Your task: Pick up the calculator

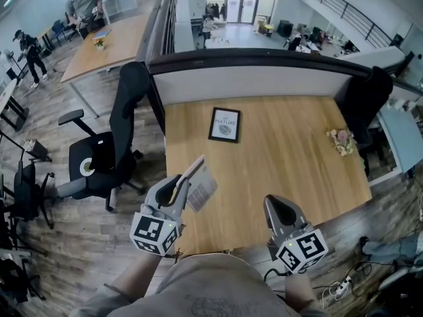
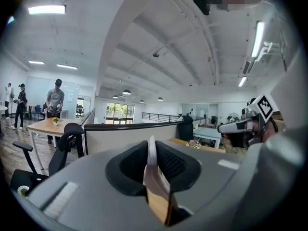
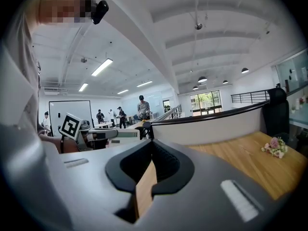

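1 calculator point(image 1: 200, 185), 1 framed pic point(image 1: 225, 125), 1 flower bunch point(image 1: 342, 141), 2 grippers. L gripper point(image 1: 180, 185): jaws clamped on the calculator's thin edge, holding it tilted in the air over the table's point(image 1: 291, 164) near-left corner. R gripper point(image 1: 276, 207): jaws closed, nothing in them, over the near edge. Both point approx level, fwd across the table. Open wood btwn pic & flowers. Office chair point(image 1: 112, 150) just off the left edge.

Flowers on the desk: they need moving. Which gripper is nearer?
Right. The right gripper is toward the person and left of the flowers; the left gripper, gripping the calculator, is much farther left.
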A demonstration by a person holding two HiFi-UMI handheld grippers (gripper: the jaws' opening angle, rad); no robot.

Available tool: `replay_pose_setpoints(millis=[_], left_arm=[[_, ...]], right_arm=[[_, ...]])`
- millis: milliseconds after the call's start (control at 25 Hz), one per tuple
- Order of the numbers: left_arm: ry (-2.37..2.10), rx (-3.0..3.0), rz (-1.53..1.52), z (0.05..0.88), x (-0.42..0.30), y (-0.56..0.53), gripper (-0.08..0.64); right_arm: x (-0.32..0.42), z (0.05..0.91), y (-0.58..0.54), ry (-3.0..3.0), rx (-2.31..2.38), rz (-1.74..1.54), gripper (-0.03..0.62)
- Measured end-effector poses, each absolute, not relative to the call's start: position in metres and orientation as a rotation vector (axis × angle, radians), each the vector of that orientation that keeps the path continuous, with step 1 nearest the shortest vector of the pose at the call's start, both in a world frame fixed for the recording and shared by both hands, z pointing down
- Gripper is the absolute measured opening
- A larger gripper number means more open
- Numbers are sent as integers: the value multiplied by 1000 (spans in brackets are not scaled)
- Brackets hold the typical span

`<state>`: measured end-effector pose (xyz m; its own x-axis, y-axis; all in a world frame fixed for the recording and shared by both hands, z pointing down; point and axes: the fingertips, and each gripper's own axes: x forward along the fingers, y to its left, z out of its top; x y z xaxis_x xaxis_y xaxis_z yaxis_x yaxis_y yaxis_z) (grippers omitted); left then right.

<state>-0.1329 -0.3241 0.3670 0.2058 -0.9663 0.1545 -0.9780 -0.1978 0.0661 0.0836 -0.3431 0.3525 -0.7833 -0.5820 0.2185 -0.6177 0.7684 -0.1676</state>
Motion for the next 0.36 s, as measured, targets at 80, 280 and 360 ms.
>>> replay_pose_setpoints(millis=[80,280,360], left_arm=[[-1884,2329,125,367,-130,-325,49],[-1881,2329,126,368,-125,-324,49],[-1879,2327,129,368,-124,-323,49]], right_arm=[[86,355,-344,-2805,963,350,9],[92,358,-342,-2802,967,357,9],[93,357,-342,-2803,969,359,9]])
